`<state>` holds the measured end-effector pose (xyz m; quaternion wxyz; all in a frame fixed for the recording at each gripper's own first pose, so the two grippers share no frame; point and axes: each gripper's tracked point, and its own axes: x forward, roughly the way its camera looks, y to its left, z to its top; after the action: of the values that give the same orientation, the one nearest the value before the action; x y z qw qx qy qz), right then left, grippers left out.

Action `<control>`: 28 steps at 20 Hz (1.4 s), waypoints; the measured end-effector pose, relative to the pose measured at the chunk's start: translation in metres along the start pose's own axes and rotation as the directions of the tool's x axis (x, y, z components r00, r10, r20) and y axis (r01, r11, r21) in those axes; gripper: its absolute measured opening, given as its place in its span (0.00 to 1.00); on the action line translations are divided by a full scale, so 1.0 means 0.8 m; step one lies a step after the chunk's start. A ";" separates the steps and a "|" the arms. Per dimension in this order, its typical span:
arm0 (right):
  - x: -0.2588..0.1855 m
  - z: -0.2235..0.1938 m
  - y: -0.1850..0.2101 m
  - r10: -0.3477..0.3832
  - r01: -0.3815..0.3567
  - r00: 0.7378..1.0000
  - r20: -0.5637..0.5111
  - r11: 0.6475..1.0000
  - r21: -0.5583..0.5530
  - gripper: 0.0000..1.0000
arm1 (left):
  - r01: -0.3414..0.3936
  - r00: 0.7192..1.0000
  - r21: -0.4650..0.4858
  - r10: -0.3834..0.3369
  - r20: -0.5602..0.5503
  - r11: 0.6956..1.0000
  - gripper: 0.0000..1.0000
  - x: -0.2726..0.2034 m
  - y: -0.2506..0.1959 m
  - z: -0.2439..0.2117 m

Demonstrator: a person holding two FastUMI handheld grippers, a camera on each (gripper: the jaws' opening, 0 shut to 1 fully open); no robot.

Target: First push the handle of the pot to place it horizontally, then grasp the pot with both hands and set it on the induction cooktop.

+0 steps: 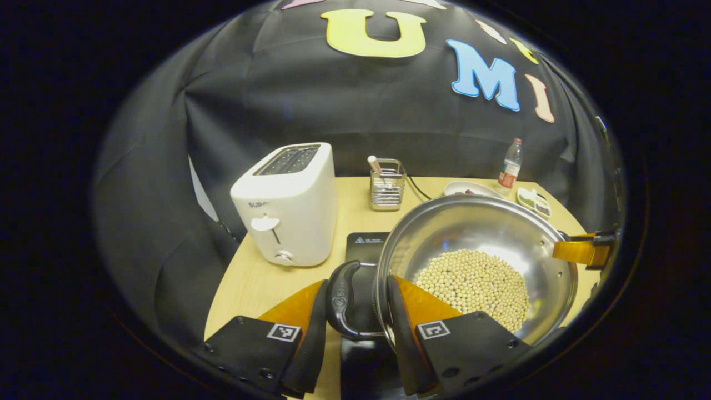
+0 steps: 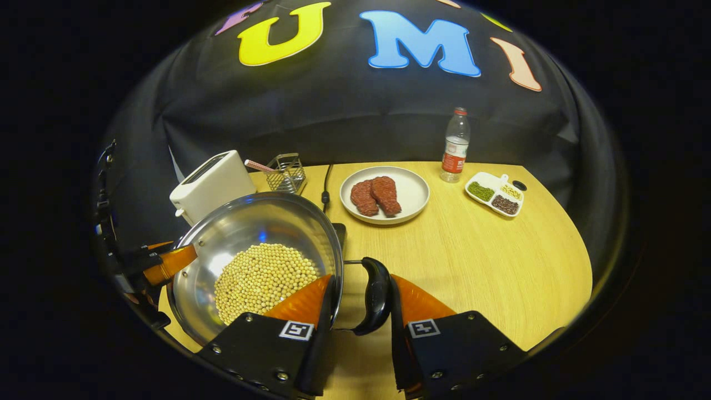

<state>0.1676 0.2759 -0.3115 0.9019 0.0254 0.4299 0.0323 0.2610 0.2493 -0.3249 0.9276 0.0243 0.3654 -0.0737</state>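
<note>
Looking along our left tongs [image 1: 355, 316], we see the fingers either side of the pot's [image 1: 477, 261] black side handle [image 1: 341, 300]; whether they press it we cannot tell. Our right tongs [image 2: 361, 311] bracket the opposite handle [image 2: 375, 294] likewise. The steel pot, holding pale beans [image 2: 261, 280], sits tilted over the dark induction cooktop [image 1: 364, 247] on the counter [image 2: 500, 266], its two handles in line between the tongs. The right gripper view adds a plate of red meat [image 2: 384, 194], a sectioned dish [image 2: 494, 194] and a bottle [image 2: 455, 145]. The left gripper view shows the toaster's [image 1: 289, 205] front; its lettering is cut off.
</note>
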 end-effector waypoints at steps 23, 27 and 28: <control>-0.085 0.084 -0.061 0.022 -0.011 0.951 0.308 0.999 -0.037 0.98 | -0.163 0.932 -0.046 0.169 0.320 0.986 0.97 -0.087 -0.010 0.103; -0.131 0.087 -0.109 0.018 -0.004 0.933 0.360 0.999 -0.039 0.98 | -0.147 0.910 -0.069 0.162 0.382 0.987 1.00 -0.132 -0.065 0.128; -0.144 0.088 -0.122 0.017 -0.002 0.928 0.372 0.999 -0.042 0.98 | -0.142 0.903 -0.075 0.160 0.398 0.987 0.97 -0.142 -0.078 0.133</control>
<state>0.1535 0.1678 -0.1857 0.9673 0.0147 0.2500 0.0400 0.2412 0.1903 -0.1689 0.9861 0.0163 0.1653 0.0030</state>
